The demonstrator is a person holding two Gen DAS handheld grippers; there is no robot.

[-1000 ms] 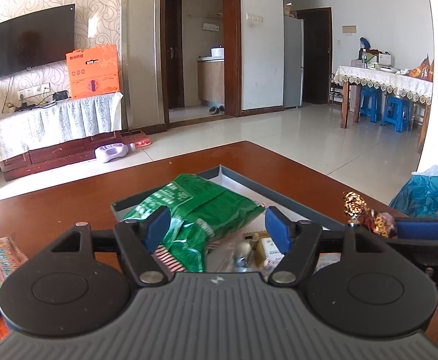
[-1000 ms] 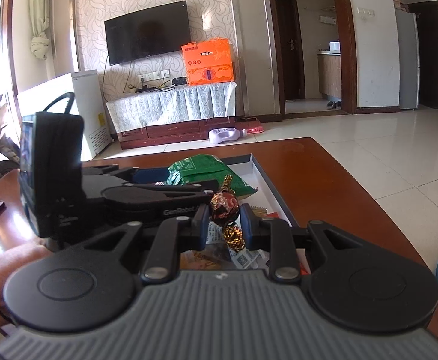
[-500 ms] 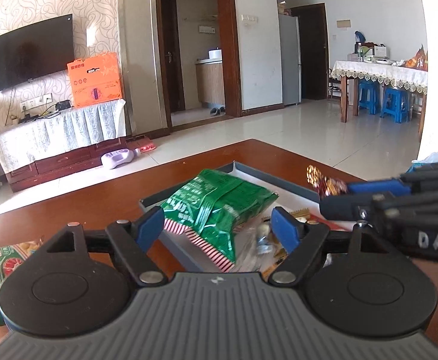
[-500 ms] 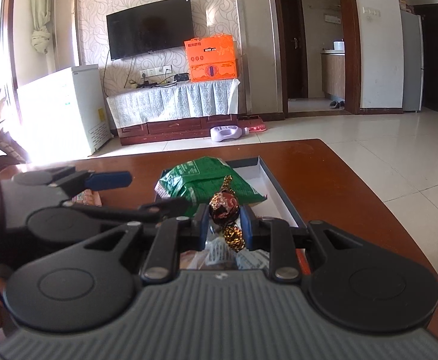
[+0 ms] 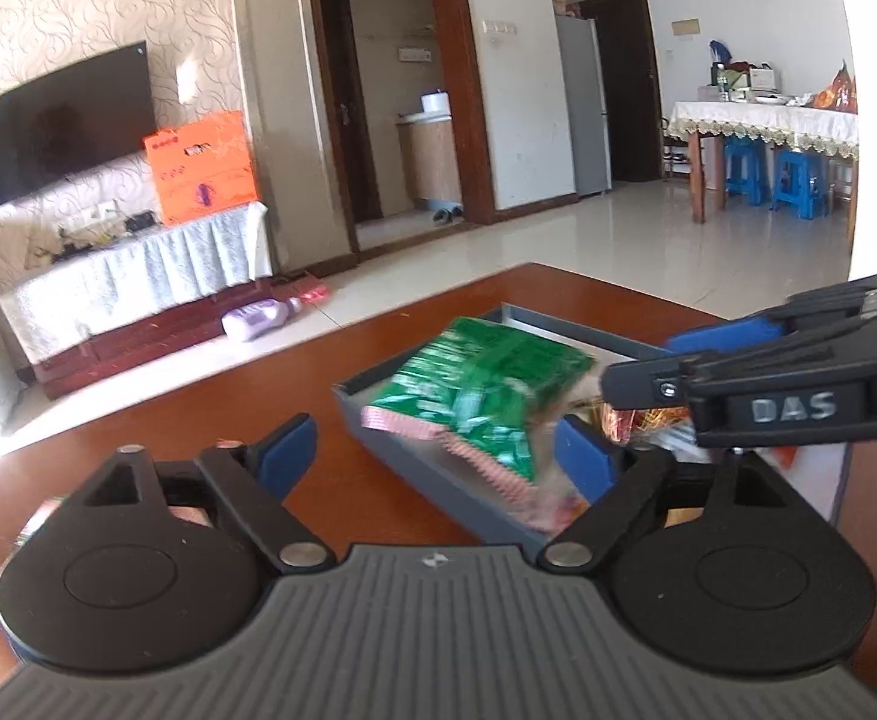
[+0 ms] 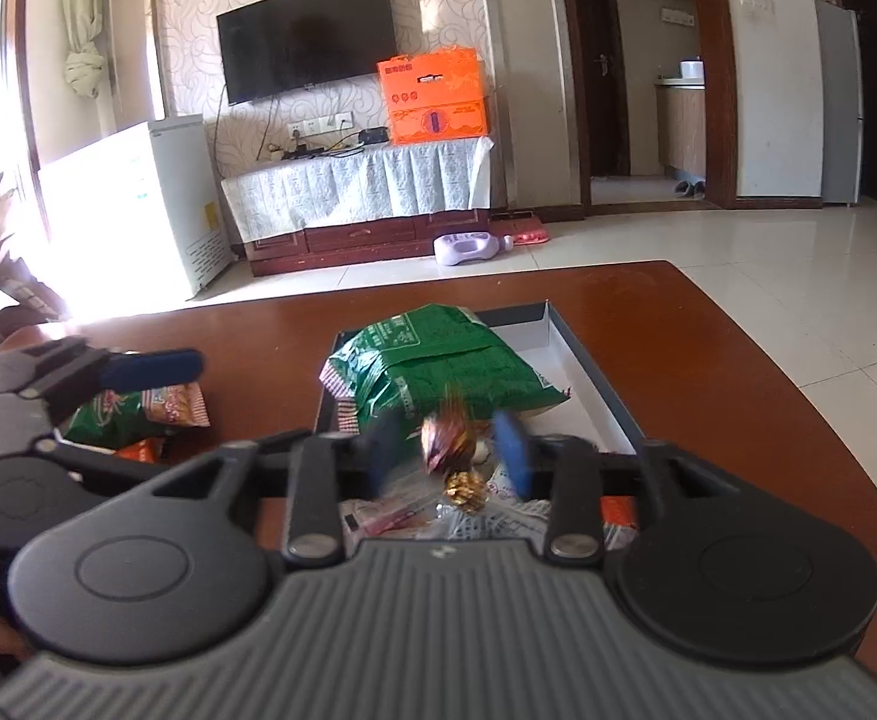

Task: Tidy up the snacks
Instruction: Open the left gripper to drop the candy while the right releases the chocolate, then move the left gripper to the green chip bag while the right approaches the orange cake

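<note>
A grey open box [image 6: 582, 360] sits on the brown table and holds a large green snack bag [image 6: 438, 366] and several small packets. My right gripper [image 6: 447, 447] is open above the box's near end; a red-gold wrapped candy [image 6: 447, 450] hangs loose between its blurred blue pads, touching neither. In the left wrist view my left gripper [image 5: 438, 450] is open and empty, over the table at the box's [image 5: 438, 480] left edge, with the green bag [image 5: 486, 384] ahead. The right gripper [image 5: 768, 378] reaches in from the right.
A second green and red snack bag [image 6: 138, 414] lies on the table left of the box, under the left gripper's finger [image 6: 150, 363]. The table's far edge [image 6: 498, 276] drops to a tiled floor. A TV stand is beyond.
My right gripper has opened and let go of the candy, which is dropping over the box. My left gripper has swung to the left, away from the box.
</note>
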